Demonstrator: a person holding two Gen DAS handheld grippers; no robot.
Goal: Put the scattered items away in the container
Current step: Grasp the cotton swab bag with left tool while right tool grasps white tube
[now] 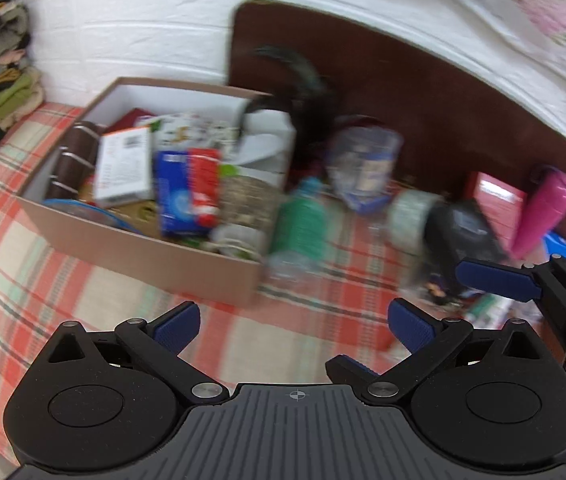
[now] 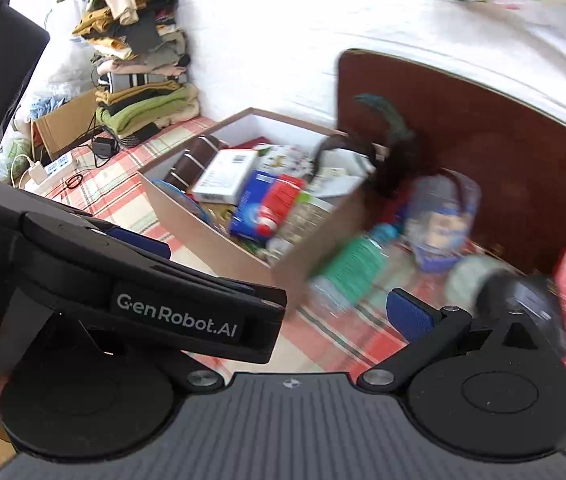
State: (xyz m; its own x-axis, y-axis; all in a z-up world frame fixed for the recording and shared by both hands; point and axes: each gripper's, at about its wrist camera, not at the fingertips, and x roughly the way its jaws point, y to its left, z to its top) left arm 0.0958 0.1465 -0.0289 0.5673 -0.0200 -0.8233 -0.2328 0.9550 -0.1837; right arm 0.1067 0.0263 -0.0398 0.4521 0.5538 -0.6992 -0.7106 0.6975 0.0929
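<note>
The cardboard box (image 1: 155, 256) sits on the plaid cloth, packed with a blue-and-red packet (image 1: 189, 192), a white carton (image 1: 123, 168) and a brown roll (image 1: 73, 156). A green-labelled clear bottle (image 1: 303, 224) lies just right of the box; the right wrist view also shows the bottle (image 2: 353, 268). Further right lie a clear bag (image 1: 363, 164), a tape roll (image 1: 411, 216), a black item (image 1: 459, 232) and a pink item (image 1: 543, 208). My left gripper (image 1: 295, 326) hovers open and empty in front of the box. My right gripper (image 2: 295, 314) is open; the left gripper's body (image 2: 175, 320) hides its left finger.
A dark wooden headboard (image 1: 423, 92) stands behind the items against a white wall. Folded clothes (image 2: 143, 100) are stacked at the far left, with a power strip and cables (image 2: 55, 168) beside them. Both views are blurred by motion.
</note>
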